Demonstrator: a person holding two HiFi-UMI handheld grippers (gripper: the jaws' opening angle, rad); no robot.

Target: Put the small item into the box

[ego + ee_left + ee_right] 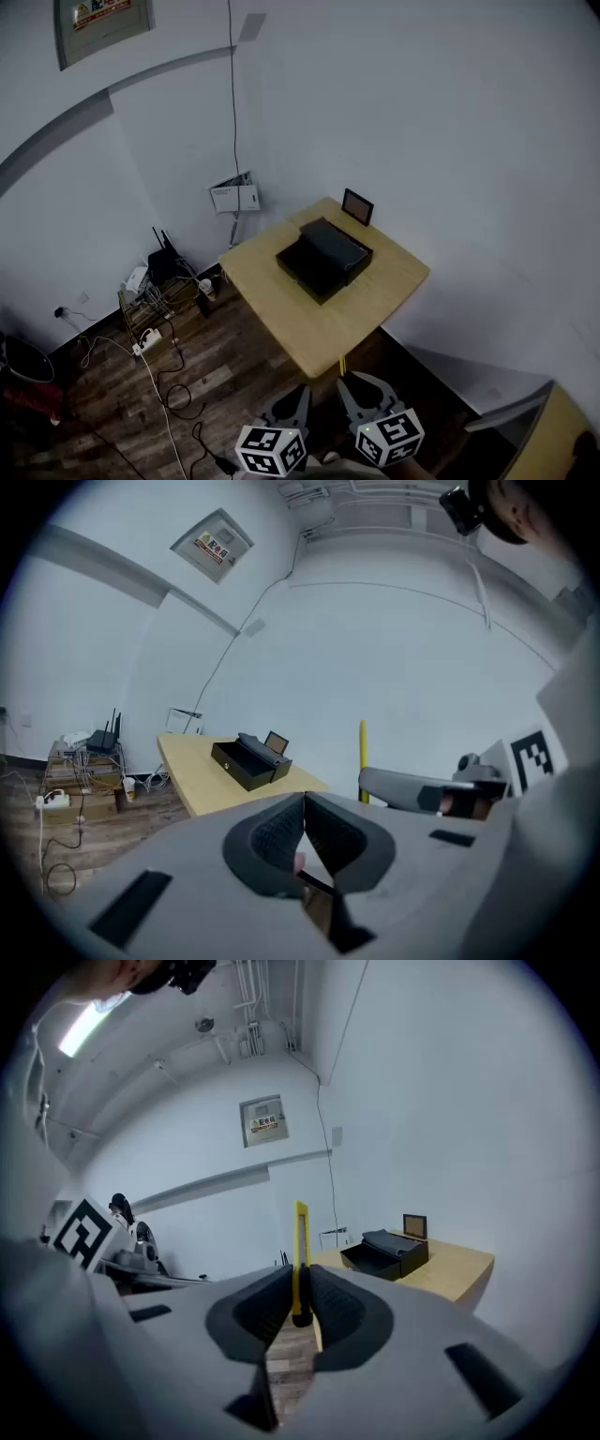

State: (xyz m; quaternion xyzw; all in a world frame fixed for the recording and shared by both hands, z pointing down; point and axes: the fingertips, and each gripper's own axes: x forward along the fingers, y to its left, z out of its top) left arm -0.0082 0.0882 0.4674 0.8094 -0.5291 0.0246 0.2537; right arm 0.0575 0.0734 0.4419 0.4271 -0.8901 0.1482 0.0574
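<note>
Bare tabletop [323, 333] in front of the box [319, 262], free for reaching in from the near edge. Open on top, with lid [336, 242] lying back at the far side. Behind, a frame [358, 206] close against the wall [450, 141]. Left on the floor, loose cables [159, 375] and a power strip [145, 342].
</note>
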